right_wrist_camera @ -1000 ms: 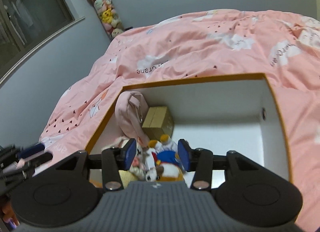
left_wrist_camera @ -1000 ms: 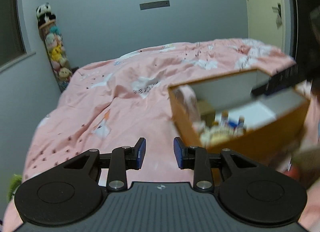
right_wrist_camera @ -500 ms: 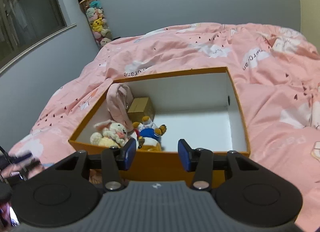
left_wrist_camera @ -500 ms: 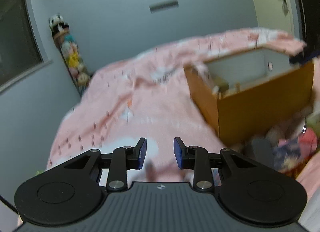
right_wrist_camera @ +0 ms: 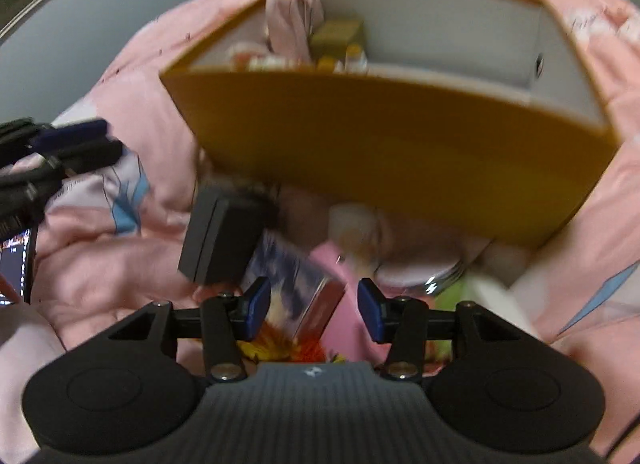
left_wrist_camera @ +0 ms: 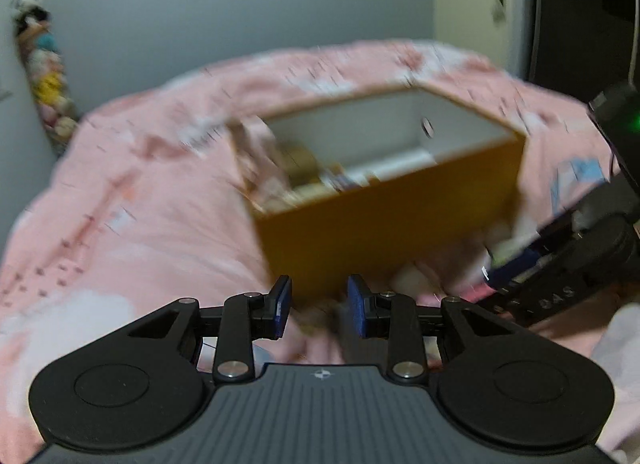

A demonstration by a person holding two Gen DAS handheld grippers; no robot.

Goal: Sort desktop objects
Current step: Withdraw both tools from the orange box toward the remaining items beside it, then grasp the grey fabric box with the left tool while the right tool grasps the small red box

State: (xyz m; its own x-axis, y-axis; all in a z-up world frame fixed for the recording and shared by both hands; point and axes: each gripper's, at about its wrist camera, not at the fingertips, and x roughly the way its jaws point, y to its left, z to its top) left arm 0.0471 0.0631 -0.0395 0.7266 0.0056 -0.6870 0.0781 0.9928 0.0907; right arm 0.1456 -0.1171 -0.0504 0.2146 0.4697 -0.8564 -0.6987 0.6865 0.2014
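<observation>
An orange cardboard box (left_wrist_camera: 392,219) with white inner walls sits on the pink bed; it holds plush toys, a pink bag (right_wrist_camera: 294,15) and a small tan carton (right_wrist_camera: 338,32). In front of the box (right_wrist_camera: 392,151) lie loose objects: a black case (right_wrist_camera: 220,242), a patterned blue booklet (right_wrist_camera: 294,284), a pink item and a white roundish thing (right_wrist_camera: 352,225). My right gripper (right_wrist_camera: 314,310) is open and empty, low over the booklet. My left gripper (left_wrist_camera: 319,306) is open and empty, just before the box's near corner. Both views are blurred.
The pink duvet (left_wrist_camera: 132,199) covers the bed all round the box. A column of plush toys (left_wrist_camera: 44,67) hangs on the grey wall at left. The other gripper (left_wrist_camera: 580,260) shows at the right of the left wrist view. A phone screen (right_wrist_camera: 14,268) glows at far left.
Both grippers have dropped down from above the box to the pile in front of it. The right gripper now faces the box's outer wall and the loose objects. Jaws stay open.
</observation>
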